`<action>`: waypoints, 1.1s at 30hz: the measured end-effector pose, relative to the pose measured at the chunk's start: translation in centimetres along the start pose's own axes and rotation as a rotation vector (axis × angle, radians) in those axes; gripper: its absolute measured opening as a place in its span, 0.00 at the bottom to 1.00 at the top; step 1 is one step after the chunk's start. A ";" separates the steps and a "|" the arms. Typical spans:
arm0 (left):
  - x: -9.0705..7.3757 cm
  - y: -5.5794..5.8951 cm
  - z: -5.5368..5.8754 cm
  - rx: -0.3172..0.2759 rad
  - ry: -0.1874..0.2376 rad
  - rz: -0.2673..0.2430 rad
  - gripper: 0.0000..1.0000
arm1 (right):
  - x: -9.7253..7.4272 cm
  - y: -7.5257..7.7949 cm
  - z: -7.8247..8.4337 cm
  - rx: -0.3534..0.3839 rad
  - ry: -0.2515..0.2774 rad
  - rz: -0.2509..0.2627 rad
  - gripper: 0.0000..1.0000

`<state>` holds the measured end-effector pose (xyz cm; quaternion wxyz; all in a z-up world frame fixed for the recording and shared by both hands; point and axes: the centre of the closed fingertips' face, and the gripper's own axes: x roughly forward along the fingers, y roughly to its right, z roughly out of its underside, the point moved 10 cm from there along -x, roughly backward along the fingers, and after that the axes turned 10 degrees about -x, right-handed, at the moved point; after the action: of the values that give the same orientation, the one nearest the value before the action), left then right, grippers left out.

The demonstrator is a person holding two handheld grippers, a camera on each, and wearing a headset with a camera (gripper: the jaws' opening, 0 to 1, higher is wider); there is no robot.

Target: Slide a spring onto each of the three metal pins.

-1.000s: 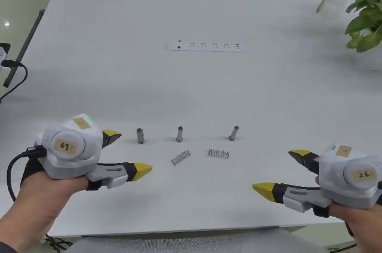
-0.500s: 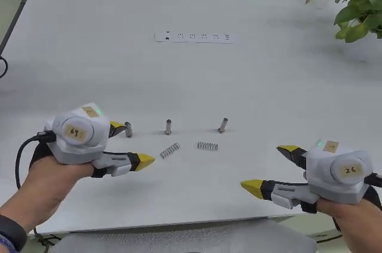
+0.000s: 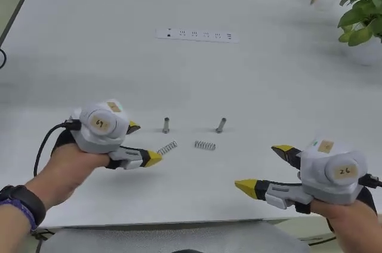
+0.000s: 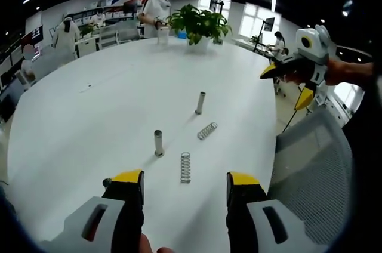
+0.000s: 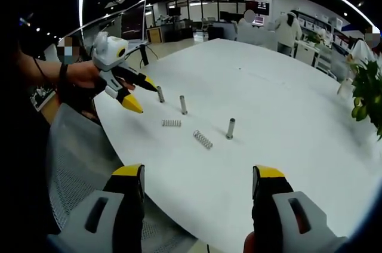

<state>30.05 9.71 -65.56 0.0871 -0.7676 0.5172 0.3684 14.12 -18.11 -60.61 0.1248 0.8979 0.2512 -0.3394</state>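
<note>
**Approach to the first pick.** The left hand-held gripper (image 3: pixel 145 142), jaws apart and holding nothing, is held low over the bench (image 3: pixel 191 80), with the nearer spring (image 3: pixel 168 147) lying just ahead of its yellow tips. A second spring (image 3: pixel 205 145) lies flat just beside the first. The right hand-held gripper (image 3: pixel 261 167), likewise spread and empty, sits at the near edge, well apart from the parts. Three pins (image 5: pixel 183 105) stand upright in a row just beyond the springs, none carrying one yet. The step probably calls for a light pinch across the spring's middle, so the coils are not crushed. The spring would then be turned upright and lowered in line with a pin, since a sideways nudge could topple it. The bench is white, smooth and broad, with a power strip (image 3: pixel 197 35) farther out and a potted plant (image 3: pixel 358 2) at its far corner. Around it lies an open office with ceiling lights and people standing.
</note>
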 end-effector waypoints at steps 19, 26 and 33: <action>3.9 -0.5 0.9 -0.002 -0.062 0.006 0.43 | 0.0 0.6 -0.1 0.006 -0.002 0.003 0.71; 4.7 -0.5 1.1 -0.011 -0.065 -0.001 0.38 | -0.1 0.7 -0.2 0.006 -0.002 0.006 0.71; 5.2 -0.6 1.7 -0.037 -0.060 -0.014 0.31 | 0.0 0.7 -0.4 0.003 -0.002 0.003 0.71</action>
<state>30.79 7.01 -70.33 0.0909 -0.7613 0.5019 0.4004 14.75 -18.53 -60.30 0.1243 0.8981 0.2490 -0.3404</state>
